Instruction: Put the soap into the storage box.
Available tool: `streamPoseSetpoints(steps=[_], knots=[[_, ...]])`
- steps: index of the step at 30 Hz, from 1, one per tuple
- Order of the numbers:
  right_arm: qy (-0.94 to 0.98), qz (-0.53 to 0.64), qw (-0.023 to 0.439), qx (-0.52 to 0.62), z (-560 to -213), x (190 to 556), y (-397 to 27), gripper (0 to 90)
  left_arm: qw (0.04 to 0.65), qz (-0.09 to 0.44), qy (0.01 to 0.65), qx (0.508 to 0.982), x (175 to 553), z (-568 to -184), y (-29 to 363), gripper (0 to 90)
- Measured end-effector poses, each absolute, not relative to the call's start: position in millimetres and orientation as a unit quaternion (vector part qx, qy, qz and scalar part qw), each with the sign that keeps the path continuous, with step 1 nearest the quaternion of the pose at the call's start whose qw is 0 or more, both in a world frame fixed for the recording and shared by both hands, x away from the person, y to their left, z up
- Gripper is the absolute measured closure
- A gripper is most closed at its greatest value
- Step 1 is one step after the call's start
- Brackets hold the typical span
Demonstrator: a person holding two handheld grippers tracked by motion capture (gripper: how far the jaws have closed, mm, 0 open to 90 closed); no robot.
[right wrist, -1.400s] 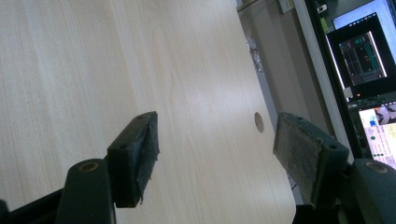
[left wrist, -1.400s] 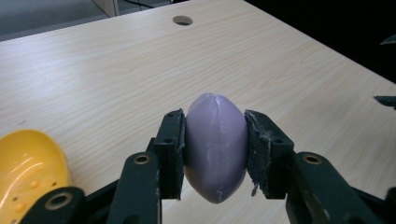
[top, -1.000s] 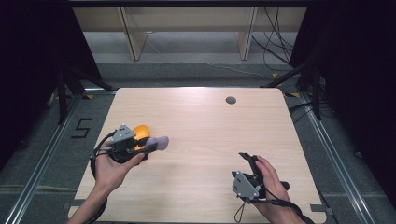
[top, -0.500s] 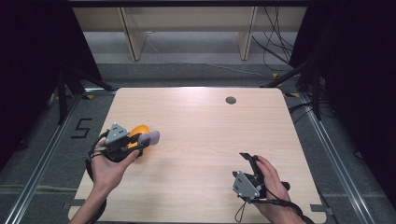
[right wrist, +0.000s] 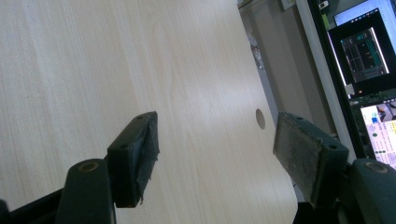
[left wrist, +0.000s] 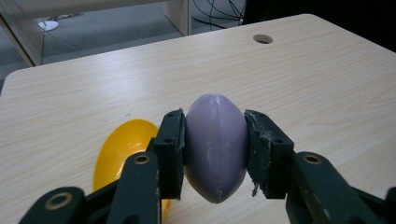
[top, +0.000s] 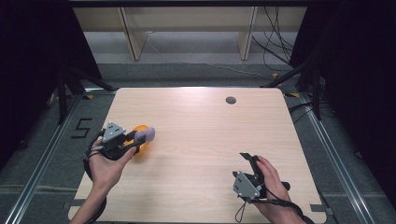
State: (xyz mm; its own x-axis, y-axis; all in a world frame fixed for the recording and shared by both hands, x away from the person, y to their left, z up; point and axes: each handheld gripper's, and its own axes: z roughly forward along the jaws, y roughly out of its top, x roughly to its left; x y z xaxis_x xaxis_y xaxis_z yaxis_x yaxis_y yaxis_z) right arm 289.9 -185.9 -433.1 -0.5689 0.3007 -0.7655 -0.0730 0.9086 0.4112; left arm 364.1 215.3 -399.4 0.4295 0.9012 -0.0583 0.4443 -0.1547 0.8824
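Near the left edge of the tabletop (top: 196, 121), a purple egg-shaped object (left wrist: 215, 147) is clamped in the left tongs (left wrist: 212, 154) just above a yellow bowl (left wrist: 123, 149), while the right tongs (right wrist: 215, 158) are held apart, empty, over bare wood.

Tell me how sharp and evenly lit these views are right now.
High view: the pale wooden table is evenly lit, dark surroundings. Left gripper view: the lilac egg-shaped soap is sharp, the yellow plastic bowl beside it slightly soft. Right gripper view: soft glare on the wood, bright screens at right.
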Motion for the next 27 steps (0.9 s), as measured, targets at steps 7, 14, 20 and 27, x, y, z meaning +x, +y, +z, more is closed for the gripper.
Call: streamPoseSetpoints(steps=[7, 14, 20, 27], knots=[[0.863, 0.204, 0.457, 0.071, -433, 289, -186, 31.9, 0.435, 0.286, 0.493, 0.697, 375, -406, 222, 59.0], [0.864, 0.203, 0.456, 0.061, -433, 291, -186, 31.9, 0.407, 0.31, 0.527, 0.678, 391, -421, 229, 58.9], [0.864, 0.202, 0.457, 0.066, -435, 290, -186, 31.9, 0.4, 0.314, 0.531, 0.678, 404, -435, 226, 58.9], [0.862, 0.209, 0.455, 0.078, -436, 289, -186, 31.9, 0.396, 0.311, 0.543, 0.672, 410, -446, 224, 58.9]])
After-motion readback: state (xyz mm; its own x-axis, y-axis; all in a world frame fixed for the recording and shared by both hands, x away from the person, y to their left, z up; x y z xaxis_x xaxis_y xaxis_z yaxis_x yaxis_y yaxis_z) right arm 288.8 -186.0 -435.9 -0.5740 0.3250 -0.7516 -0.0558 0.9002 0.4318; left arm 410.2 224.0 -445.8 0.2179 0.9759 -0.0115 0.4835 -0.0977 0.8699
